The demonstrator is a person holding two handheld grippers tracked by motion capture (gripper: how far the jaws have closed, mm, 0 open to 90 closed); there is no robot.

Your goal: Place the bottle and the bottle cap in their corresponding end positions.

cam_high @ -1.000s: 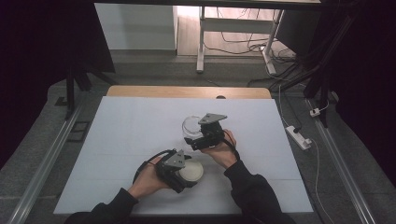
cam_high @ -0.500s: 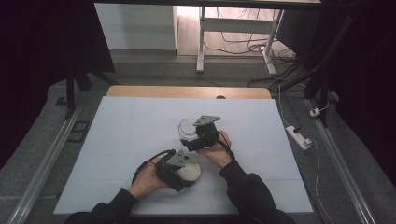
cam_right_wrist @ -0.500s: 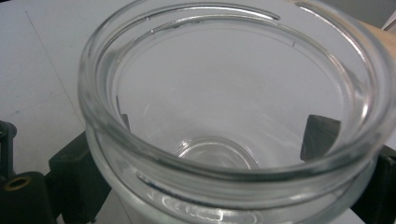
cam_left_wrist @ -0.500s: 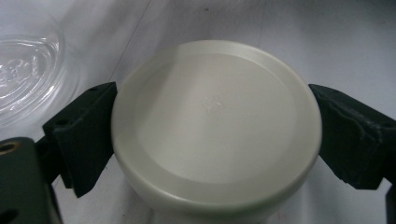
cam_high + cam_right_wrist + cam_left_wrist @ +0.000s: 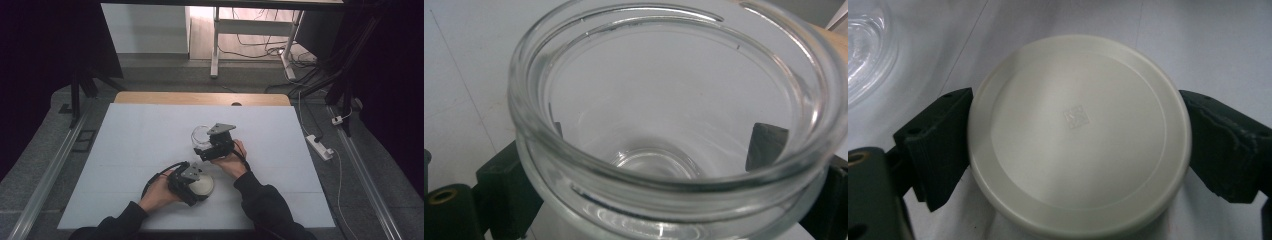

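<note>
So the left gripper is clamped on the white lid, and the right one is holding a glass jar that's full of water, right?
Not quite. The right gripper does hold the glass jar, but the right gripper view looks straight into it and it is empty. The left gripper does clamp the white lid.

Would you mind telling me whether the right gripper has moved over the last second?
Yes. In the high view the right gripper, holding the glass jar, has shifted left and slightly nearer the person, judged against the table's wooden far edge.

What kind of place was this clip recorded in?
Probably a lab or recording studio: a white-covered table bordered by dark curtains, with loose cables and a power strip lying on the grey floor.
</note>
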